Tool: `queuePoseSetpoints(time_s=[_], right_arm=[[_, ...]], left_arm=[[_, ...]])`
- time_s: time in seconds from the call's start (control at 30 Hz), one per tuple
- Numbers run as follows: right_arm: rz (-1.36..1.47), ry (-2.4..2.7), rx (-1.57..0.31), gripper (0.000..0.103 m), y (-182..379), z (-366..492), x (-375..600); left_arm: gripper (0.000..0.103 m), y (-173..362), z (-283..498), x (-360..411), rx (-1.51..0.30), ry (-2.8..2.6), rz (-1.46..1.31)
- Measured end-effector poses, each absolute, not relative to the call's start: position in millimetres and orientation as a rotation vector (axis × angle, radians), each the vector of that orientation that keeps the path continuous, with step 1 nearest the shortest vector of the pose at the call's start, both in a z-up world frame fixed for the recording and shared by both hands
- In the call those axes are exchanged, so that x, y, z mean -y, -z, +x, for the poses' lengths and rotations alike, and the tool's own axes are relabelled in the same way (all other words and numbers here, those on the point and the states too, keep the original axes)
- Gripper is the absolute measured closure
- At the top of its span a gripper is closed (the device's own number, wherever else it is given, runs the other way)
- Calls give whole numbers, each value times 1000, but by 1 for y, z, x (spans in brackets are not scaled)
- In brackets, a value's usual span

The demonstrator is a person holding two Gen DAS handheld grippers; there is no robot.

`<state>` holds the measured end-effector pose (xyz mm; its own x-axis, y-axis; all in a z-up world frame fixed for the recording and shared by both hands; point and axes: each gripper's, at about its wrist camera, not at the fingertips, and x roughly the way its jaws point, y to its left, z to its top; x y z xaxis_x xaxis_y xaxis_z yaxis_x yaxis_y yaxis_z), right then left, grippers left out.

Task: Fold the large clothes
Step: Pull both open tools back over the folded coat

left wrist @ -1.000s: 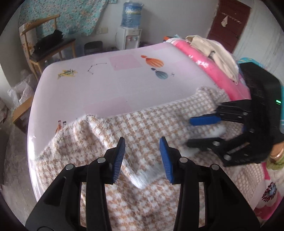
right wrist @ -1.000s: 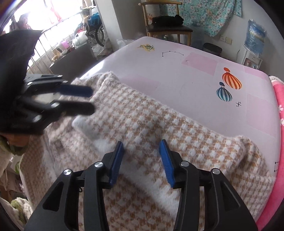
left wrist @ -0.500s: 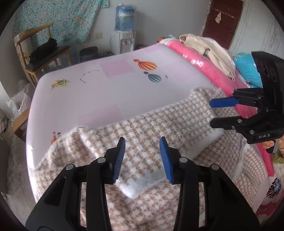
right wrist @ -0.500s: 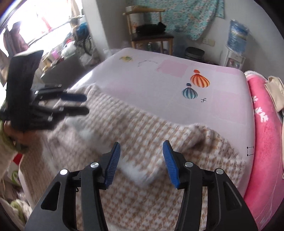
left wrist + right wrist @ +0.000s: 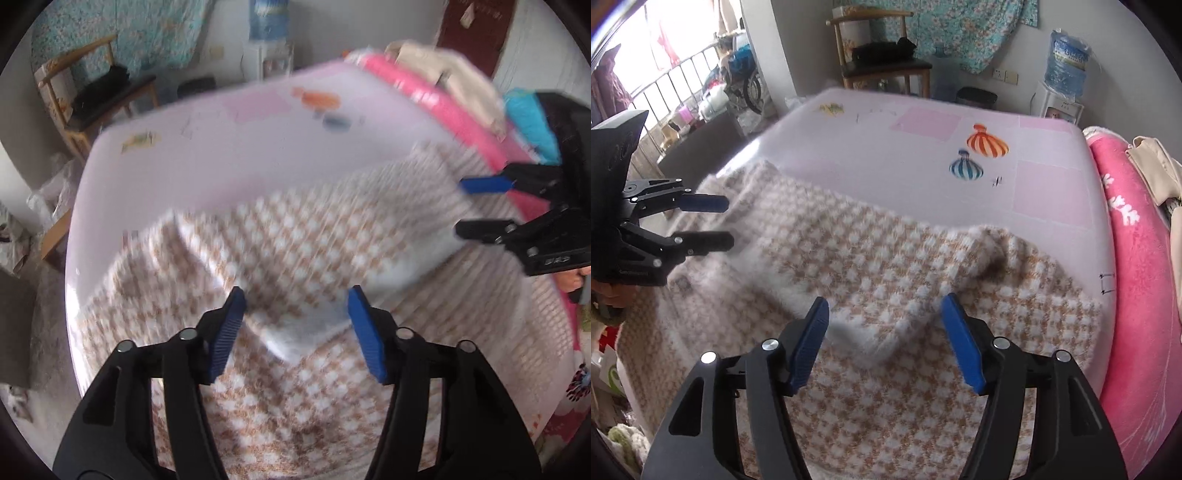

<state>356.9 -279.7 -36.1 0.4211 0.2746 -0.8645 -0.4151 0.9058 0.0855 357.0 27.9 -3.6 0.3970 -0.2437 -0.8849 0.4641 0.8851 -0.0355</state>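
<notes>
both the left tongs point(image 5: 295, 325) and right tongs point(image 5: 884, 330) were held released above the brown-and-white houndstooth knitted garment point(image 5: 871, 266) spread on the bed point(image 5: 886, 162).

Beyond the checked garment point(image 5: 871, 280) the lilac bed sheet point(image 5: 886, 173) lies bare and passable, hemmed on the right by a pink blanket point(image 5: 1137, 251) and piled beige cloth point(image 5: 1156, 166)

Nothing can be read; the water bottle point(image 5: 1065, 66) label is too small to read.
</notes>
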Motion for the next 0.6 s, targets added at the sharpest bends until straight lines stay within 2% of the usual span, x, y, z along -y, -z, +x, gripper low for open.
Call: queuePoseSetpoints(time_s=[0.1,0.23,0.37,0.4,0.6], right_arm=[[-99,-408,-1078,39,34,355,284],[-69,-415,-1003,39,1,325,293],[-26,-427,-920,25,-30,283,305],[-11,-427,-904,21,-35,271,308],[59,-439,-871,20,-38,206,313]], left_arm=[[43,1,353,-29,-1074,433,210],[33,-25,335,-37,-1029,417,180],[26,-59,302,-50,-974,387,156],[22,-68,294,-53,-957,377,149],[16,-97,228,-71,-907,325,128]])
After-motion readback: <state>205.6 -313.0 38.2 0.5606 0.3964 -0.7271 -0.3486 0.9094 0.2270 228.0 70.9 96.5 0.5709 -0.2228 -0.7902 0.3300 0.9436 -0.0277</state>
